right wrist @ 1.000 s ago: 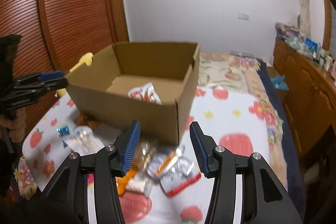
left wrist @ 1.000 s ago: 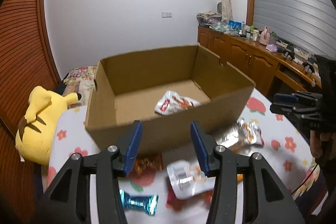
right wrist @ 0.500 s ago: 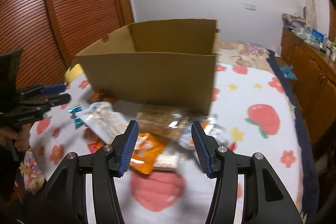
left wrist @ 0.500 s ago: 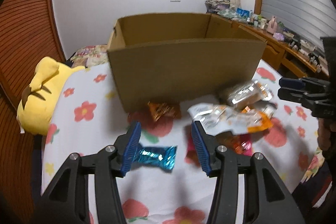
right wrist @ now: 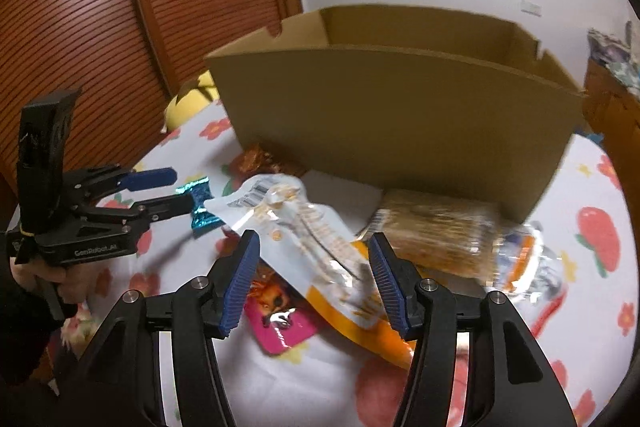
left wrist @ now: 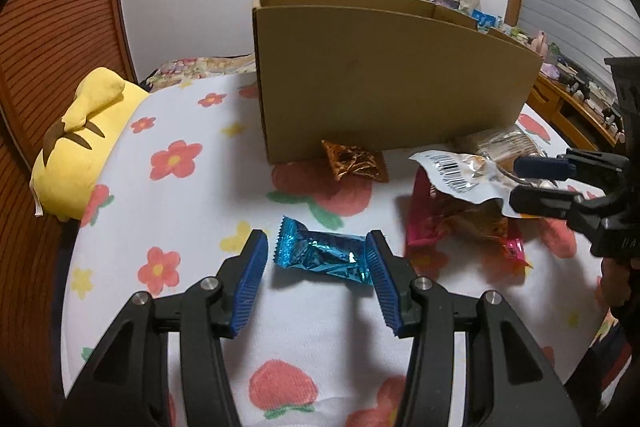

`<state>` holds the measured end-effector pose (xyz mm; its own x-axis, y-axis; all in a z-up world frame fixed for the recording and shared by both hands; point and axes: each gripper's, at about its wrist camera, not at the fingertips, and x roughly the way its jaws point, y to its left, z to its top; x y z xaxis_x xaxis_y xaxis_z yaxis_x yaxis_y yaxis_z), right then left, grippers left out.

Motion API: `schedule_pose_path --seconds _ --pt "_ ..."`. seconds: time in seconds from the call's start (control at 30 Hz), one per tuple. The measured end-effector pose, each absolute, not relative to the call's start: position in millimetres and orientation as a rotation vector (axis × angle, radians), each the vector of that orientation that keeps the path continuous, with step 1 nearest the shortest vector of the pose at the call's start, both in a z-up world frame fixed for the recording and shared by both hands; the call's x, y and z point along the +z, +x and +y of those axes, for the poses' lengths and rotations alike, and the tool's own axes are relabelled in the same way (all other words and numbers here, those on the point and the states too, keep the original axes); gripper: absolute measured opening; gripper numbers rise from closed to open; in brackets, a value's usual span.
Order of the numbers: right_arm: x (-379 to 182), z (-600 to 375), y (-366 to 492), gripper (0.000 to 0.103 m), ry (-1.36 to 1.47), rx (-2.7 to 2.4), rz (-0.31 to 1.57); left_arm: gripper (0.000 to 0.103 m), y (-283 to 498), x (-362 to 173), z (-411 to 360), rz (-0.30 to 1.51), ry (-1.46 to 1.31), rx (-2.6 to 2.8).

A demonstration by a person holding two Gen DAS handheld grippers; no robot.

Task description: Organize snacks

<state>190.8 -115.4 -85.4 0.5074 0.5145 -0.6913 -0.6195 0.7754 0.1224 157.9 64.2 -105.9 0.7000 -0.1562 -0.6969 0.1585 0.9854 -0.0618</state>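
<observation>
A shiny blue candy wrapper [left wrist: 323, 255] lies on the flowered tablecloth between the open fingers of my left gripper [left wrist: 317, 253]; its right end reaches the right finger. My right gripper [right wrist: 314, 259] is open, its fingers on either side of a white and orange snack pouch [right wrist: 320, 247] that lies on a pink packet [right wrist: 276, 319]. A brown wafer pack [right wrist: 436, 233] and an orange foil snack [left wrist: 354, 161] lie in front of the open cardboard box [left wrist: 380, 79]. The box also shows in the right wrist view [right wrist: 400, 107]. Its inside is hidden.
A yellow plush toy [left wrist: 80, 143] lies at the table's left edge. A wooden slatted door [right wrist: 120, 27] stands behind it. A wooden counter with small items [left wrist: 576, 95] runs along the right. The right gripper shows in the left wrist view [left wrist: 536, 183].
Both grippers have come down and forward toward the table. The blue candy now sits between the left fingers, and the white and orange pouch between the right fingers.
</observation>
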Motion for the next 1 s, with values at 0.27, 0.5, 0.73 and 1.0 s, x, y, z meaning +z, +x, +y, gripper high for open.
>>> schedule_pose_path --seconds 0.27,0.5,0.73,1.0 --pt "-91.7 -116.7 185.4 0.068 -0.168 0.689 0.793 0.050 163.1 -112.9 66.9 0.800 -0.028 -0.175" --pt "-97.8 -116.4 184.0 0.075 -0.201 0.683 0.803 0.051 170.2 -115.8 62.1 0.831 -0.040 -0.190" --pt "-95.8 -116.9 182.8 0.076 -0.194 0.713 0.821 0.056 178.6 -121.6 56.7 0.854 -0.029 -0.196" --pt "-94.2 -118.8 174.3 0.075 -0.161 0.737 0.840 0.059 174.4 -123.2 53.7 0.846 -0.008 -0.201"
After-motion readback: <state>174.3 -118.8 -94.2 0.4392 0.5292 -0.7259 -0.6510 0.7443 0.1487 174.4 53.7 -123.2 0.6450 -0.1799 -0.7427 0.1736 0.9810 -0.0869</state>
